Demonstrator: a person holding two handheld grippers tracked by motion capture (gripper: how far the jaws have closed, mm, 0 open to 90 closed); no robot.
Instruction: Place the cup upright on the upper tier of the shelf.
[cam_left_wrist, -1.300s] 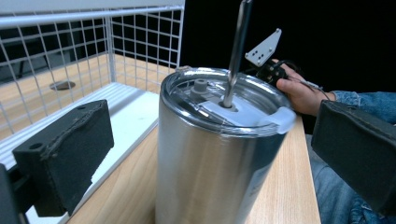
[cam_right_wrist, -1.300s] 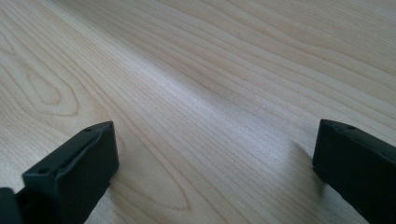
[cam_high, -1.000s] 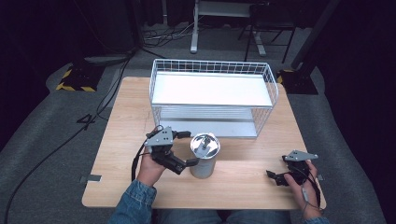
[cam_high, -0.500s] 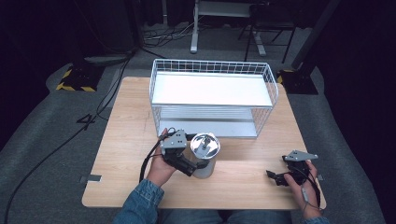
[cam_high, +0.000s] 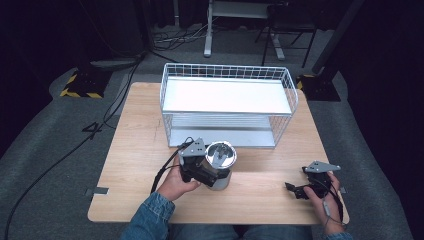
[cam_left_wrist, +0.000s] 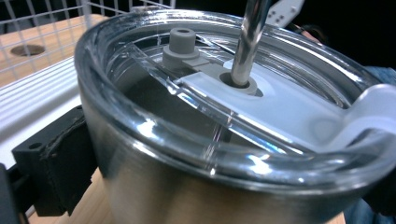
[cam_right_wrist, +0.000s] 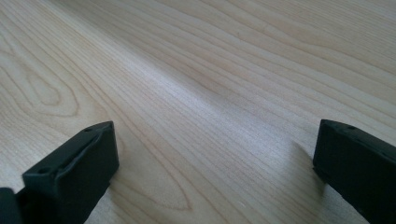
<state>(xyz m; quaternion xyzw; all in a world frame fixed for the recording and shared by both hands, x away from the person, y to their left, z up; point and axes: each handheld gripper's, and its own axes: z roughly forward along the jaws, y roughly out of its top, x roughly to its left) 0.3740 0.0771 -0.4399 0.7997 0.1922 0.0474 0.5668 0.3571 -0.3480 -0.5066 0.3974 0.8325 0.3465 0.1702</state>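
The left gripper (cam_high: 212, 172) has moved in from the nine o'clock side and now sits against the steel tumbler (cam_high: 220, 170); a second ago it stood a little apart from the cup, farther toward nine o'clock. In the left gripper view the tumbler's steel wall and clear lid (cam_left_wrist: 261, 107) loom very close, with a metal straw (cam_left_wrist: 250, 42) rising through the lid and one black jaw beside the wall at nine o'clock. The jaws stand either side of the cup, but whether they press on it cannot be told. This likely means the grasp is about to begin. The tumbler stands upright on the wooden table (cam_high: 135, 150), just at six o'clock of the white wire rack (cam_high: 227, 107), where it stood before. The right gripper (cam_high: 297, 190) rests at four o'clock, unmoved, jaws wide over bare wood.
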